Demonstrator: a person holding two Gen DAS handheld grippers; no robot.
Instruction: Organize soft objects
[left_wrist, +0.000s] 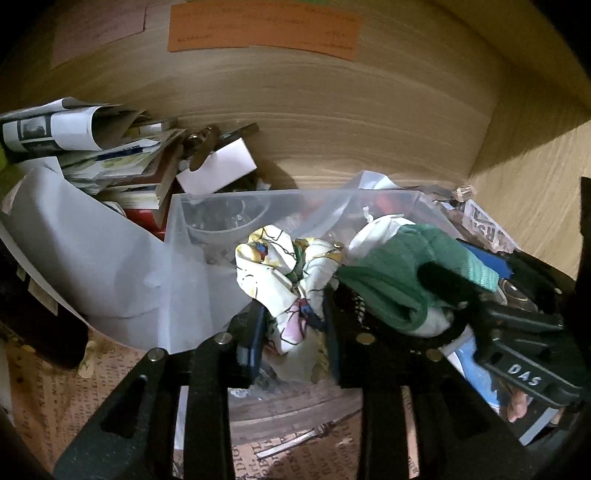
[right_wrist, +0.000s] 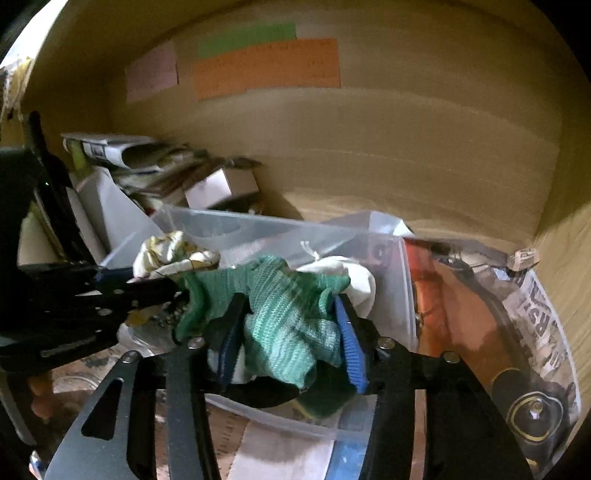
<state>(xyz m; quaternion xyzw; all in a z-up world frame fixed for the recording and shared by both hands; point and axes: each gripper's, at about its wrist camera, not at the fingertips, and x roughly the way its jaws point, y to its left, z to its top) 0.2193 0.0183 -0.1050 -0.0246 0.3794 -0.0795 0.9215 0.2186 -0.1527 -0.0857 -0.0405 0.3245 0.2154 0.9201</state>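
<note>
Green ribbed knit cloth (right_wrist: 284, 325), crumpled

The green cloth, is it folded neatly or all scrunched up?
Scrunched up. The green cloth bunches in lumpy folds between the right gripper fingers, over the clear plastic bin.

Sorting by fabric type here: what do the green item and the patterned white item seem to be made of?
Green cloth: looks like knitted yarn, matte; fine ribbed rows show across it. Patterned cloth: seems a thin, smooth woven fabric, white with printed dark lines and coloured patches, crumpling in sharp folds. Exact fibres can't be told.
</note>
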